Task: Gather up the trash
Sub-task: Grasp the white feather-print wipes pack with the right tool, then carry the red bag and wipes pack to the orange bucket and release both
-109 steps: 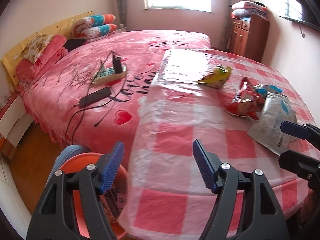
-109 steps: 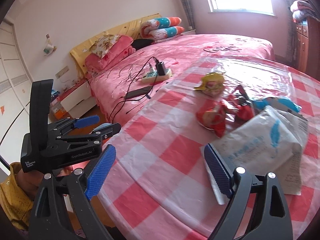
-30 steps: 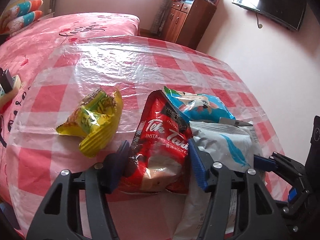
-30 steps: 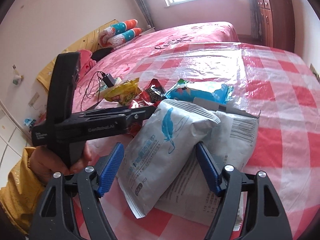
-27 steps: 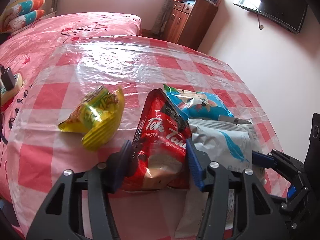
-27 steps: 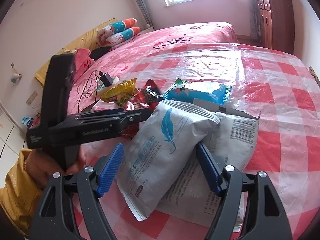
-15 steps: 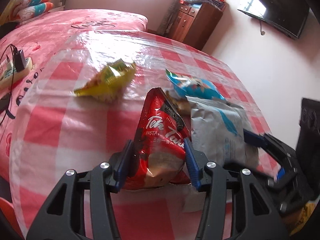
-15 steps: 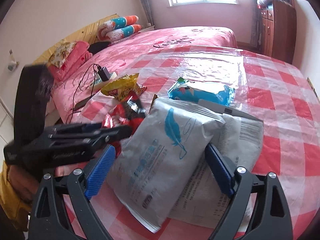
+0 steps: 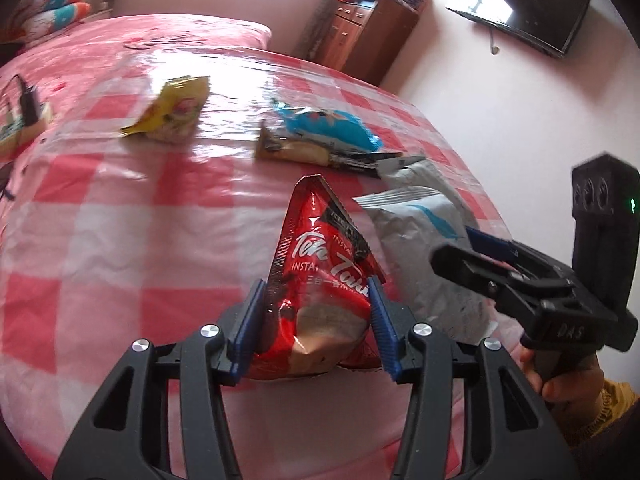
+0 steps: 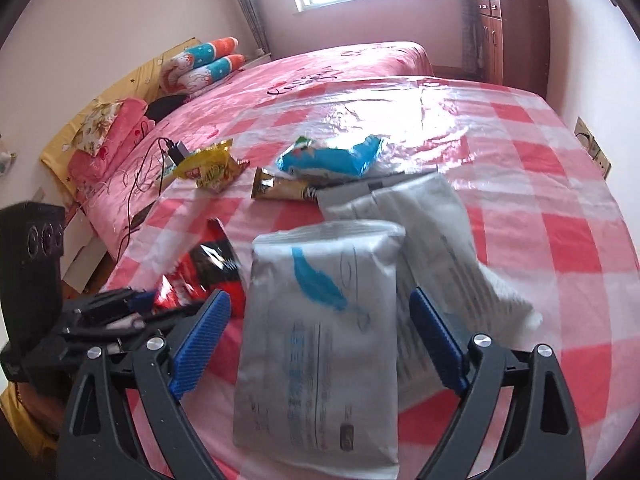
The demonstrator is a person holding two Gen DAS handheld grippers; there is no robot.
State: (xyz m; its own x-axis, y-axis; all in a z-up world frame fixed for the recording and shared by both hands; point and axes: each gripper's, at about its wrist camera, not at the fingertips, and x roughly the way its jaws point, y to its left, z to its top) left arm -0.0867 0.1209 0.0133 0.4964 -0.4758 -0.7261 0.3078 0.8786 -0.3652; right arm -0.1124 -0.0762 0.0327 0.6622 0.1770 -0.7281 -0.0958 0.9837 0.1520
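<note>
My left gripper (image 9: 316, 316) is shut on a red snack bag (image 9: 320, 276) and holds it above the red-checked plastic sheet (image 9: 120, 224); the bag also shows in the right wrist view (image 10: 208, 276). My right gripper (image 10: 320, 344) is open, its fingers on either side of a grey mailer bag with a blue feather (image 10: 320, 320). A second grey mailer (image 10: 436, 232) lies under it. A yellow wrapper (image 10: 212, 168), a blue wrapper (image 10: 332, 156) and a brown sachet (image 10: 280, 190) lie further back.
The sheet covers the corner of a pink bed (image 10: 320, 76). A power strip with a charger and cables (image 10: 172, 156) lies on the bed to the left. A wooden cabinet (image 10: 516, 20) stands against the far wall, and a TV (image 9: 528, 4) hangs on the wall.
My left gripper has closed on the red snack bag and lifted it off the pile, uncovering the brown sachet. My right gripper stays open around the grey mailer.
</note>
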